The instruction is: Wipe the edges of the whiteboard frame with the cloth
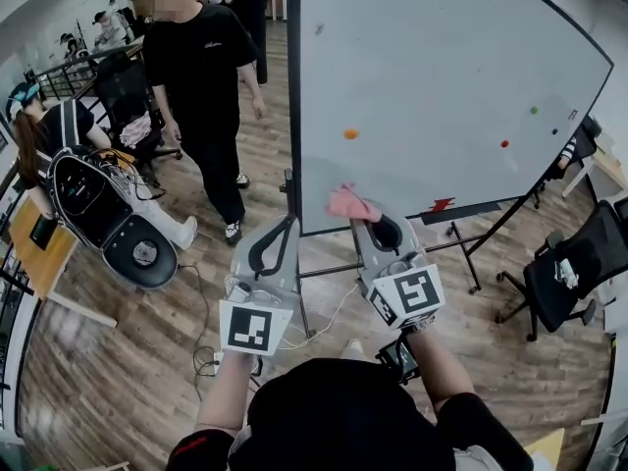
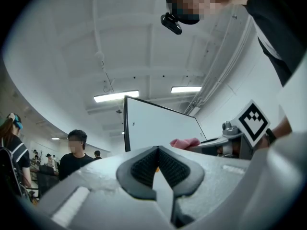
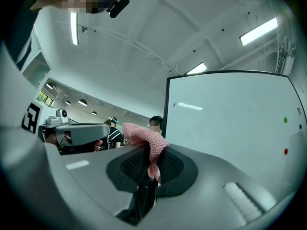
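Pink cloth [image 1: 351, 203] near whiteboard frame [image 1: 293, 96]; wiping seemingly unstarted.
Pinched in right gripper [image 1: 365, 226]; left gripper [image 1: 287, 222] pressed together, empty.

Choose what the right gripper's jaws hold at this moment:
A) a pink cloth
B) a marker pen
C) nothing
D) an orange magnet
A: in the right gripper view, the right gripper has its jaws shut on the pink cloth, which bunches up above them.
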Demonstrator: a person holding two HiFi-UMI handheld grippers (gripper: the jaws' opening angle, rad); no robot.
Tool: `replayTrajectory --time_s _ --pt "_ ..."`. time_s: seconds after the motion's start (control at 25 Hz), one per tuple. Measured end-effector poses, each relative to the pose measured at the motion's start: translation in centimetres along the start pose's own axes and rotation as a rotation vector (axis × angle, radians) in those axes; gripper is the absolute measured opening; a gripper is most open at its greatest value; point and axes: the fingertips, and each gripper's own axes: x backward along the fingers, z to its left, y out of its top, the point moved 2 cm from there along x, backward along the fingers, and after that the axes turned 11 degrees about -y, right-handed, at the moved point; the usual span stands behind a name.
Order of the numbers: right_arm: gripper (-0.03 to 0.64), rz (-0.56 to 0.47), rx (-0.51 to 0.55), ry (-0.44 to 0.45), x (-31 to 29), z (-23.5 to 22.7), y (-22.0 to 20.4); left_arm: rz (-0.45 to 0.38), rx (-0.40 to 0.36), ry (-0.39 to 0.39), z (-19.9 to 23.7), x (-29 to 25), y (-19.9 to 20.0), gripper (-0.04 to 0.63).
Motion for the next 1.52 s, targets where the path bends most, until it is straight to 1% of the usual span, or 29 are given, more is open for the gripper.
replayTrajectory --time_s 0.12,0.28,0.36,0.56,0.76,1.04,1.24,1.36,1.52 --pt "0.028 -0.031 0.024 0.006 -1.0 -0.1 1.7 -0.014 -0.033 -0.003 0.5 -0.6 1.2 0.002" --pt "0.028 -0.083 0.058 0.022 -2.4 -0.2 3.9 -0.037 -0.103 0.002 1.3 -1.5 2.8 0.002" --pt "0.028 -0.107 0.072 0.030 -3.0 -0.4 5.0 -0.054 -0.124 0.008 1.6 -2.0 3.6 0.002" --pt "0.028 -0.170 0.102 0.051 -5.0 -1.0 8.0 -0.071 -0.152 0.019 2.4 -3.6 5.5 0.002" --pt "0.028 -0.237 0.117 0.061 -6.9 -1.6 11.4 -0.097 -0.140 0.039 4.0 -4.8 7.2 0.002" --pt "0.028 -0.326 0.150 0.074 -9.8 -1.7 16.1 -0.138 -0.215 0.045 5.9 -6.4 10.0 0.002" --pt "0.028 -0.375 0.176 0.098 -12.0 -1.3 19.0 -0.185 -0.256 0.048 7.3 -7.6 12.3 0.002" --pt "0.028 -0.400 0.183 0.099 -13.2 -1.4 20.4 -0.192 -0.286 0.052 7.8 -8.4 13.3 0.002" --pt "0.028 -0.424 0.195 0.085 -14.9 -2.2 22.5 -0.204 -0.288 0.060 8.7 -9.5 14.2 0.002"
